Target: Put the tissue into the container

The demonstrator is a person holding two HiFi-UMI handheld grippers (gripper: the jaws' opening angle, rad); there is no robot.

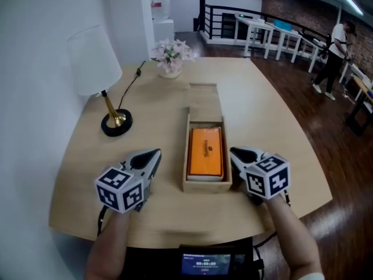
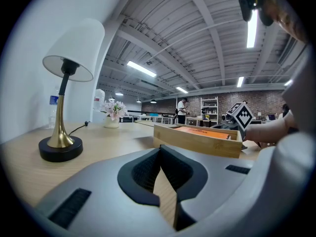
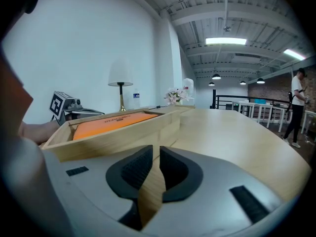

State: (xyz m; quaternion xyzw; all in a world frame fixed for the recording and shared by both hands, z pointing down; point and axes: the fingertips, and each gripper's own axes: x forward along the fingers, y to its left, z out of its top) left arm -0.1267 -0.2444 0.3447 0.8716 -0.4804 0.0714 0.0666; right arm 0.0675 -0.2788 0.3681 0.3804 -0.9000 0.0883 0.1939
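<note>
Firstly, the left gripper (image 1: pixel 156 153): jaws together at the tips, nothing between them. In its own view the dark pads (image 2: pixel 140 174) meet at the far end, and only bare table shows through the wedge-shaped gap nearer the camera. It sits low over the table (image 1: pixel 274 127), lower left of the head view, clearly apart from the box.

Right gripper (image 1: pixel 233 151): jaws closed, empty. Its pads (image 3: pixel 136 169) stand almost flush, with just a sliver of tabletop between them. The tips lie just beside the box's right wall, near its front corner. Whether they touch it, I cannot tell.

Tissue (image 1: pixel 205 150): a flat orange pack with small dark print down its middle. It lies level inside the box (image 1: pixel 207 186) and fills the near end, with a strip of bare floor left at the far end. No jaw touches it.

Box: long, pale wood, open top, centre of the frame, running away from the person. A flat wooden panel of like width lies just past its far end; joined or separate, I cannot tell.

Further out:
- lamp (image 1: pixel 96 63) with white shade and brass stem, upper left, cord trailing back
- flowers (image 1: pixel 171 54) in a small pot at the table's far edge
- screen (image 1: pixel 204 264) at the bottom edge
- person (image 1: pixel 335 51) standing far off, upper right
</note>
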